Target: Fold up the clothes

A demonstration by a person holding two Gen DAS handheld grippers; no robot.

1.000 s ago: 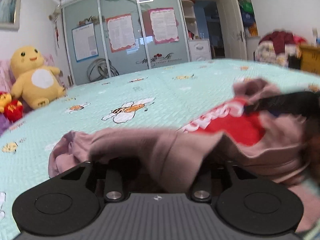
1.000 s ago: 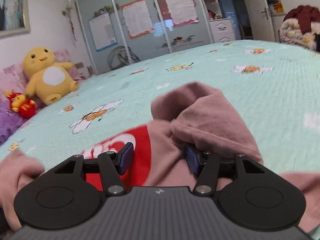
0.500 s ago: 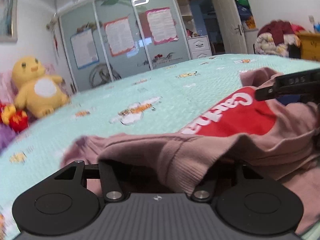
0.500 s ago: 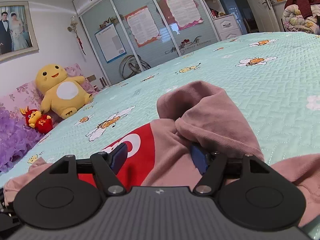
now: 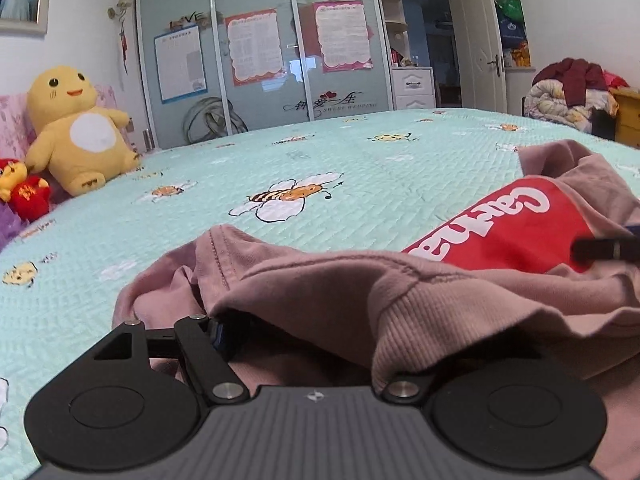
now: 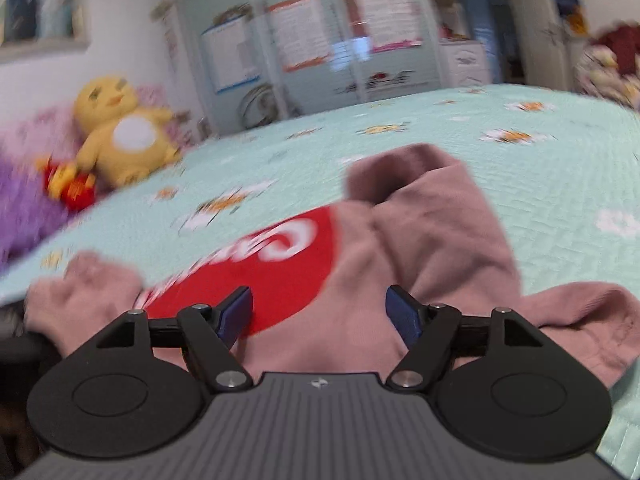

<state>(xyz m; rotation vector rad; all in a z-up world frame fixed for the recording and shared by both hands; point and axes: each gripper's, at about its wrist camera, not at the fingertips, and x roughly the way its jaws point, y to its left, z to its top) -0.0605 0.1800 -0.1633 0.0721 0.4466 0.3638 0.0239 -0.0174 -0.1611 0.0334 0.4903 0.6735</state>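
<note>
Lying crumpled on the mint-green bedspread (image 5: 320, 160), a dusty-pink sweatshirt (image 5: 320, 292) with a red panel (image 5: 508, 232) of white lettering facing up. Draped over the front of the left gripper (image 5: 316, 340), a ribbed hem fold hiding the right finger entirely; only the left blue pad (image 5: 219, 334) peeking out beside the cloth. Jaws of the left gripper just been opening, set wide, cloth lying loose across the gap and no pinch visible. Seen from the right wrist, the right gripper (image 6: 319, 314) with both blue pads (image 6: 236, 314) clear of the fabric, jaws just been opening too, standing well apart over the sweatshirt (image 6: 400, 248), nothing clamped. Much motion blur in that view. At the right edge of the left view, a dark finger of the other gripper resting over the red panel. Beyond, at the far left of the bed, a yellow plush toy (image 5: 80, 128) beside a small red doll (image 5: 24, 192); behind, a wardrobe (image 5: 260, 52) with sliding glass doors and posters.
</note>
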